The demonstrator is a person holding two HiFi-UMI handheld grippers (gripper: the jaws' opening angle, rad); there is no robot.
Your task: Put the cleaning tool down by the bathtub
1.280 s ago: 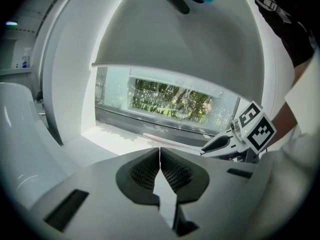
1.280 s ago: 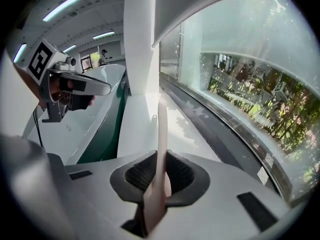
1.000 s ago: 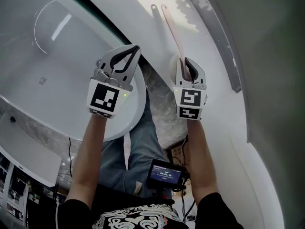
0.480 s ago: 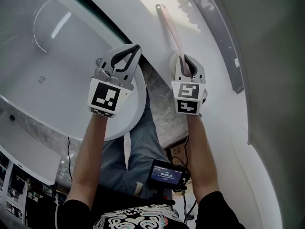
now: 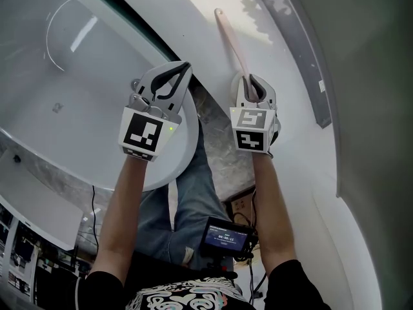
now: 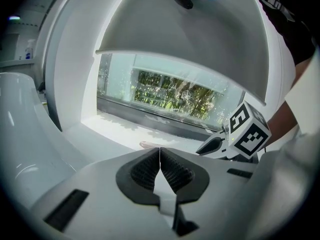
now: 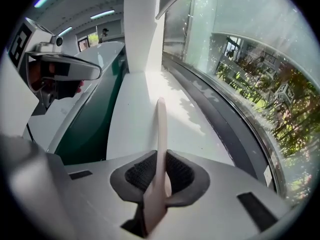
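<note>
Pink cleaning tool (image 5: 231,41) pinched by right gripper (image 5: 251,84) over white ledge (image 5: 187,18); left gripper (image 5: 175,71) fingers (image 6: 142,170) pressed together

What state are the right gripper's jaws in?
Shut on the cleaning tool: its pink handle sits clamped in the right gripper, with no gap on either side.

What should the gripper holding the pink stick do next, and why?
Probably lower the right gripper a little so the pink cleaning tool rests on the white ledge beside the bathtub. Its jaws are shut on it, and it points out over that ledge.
</note>
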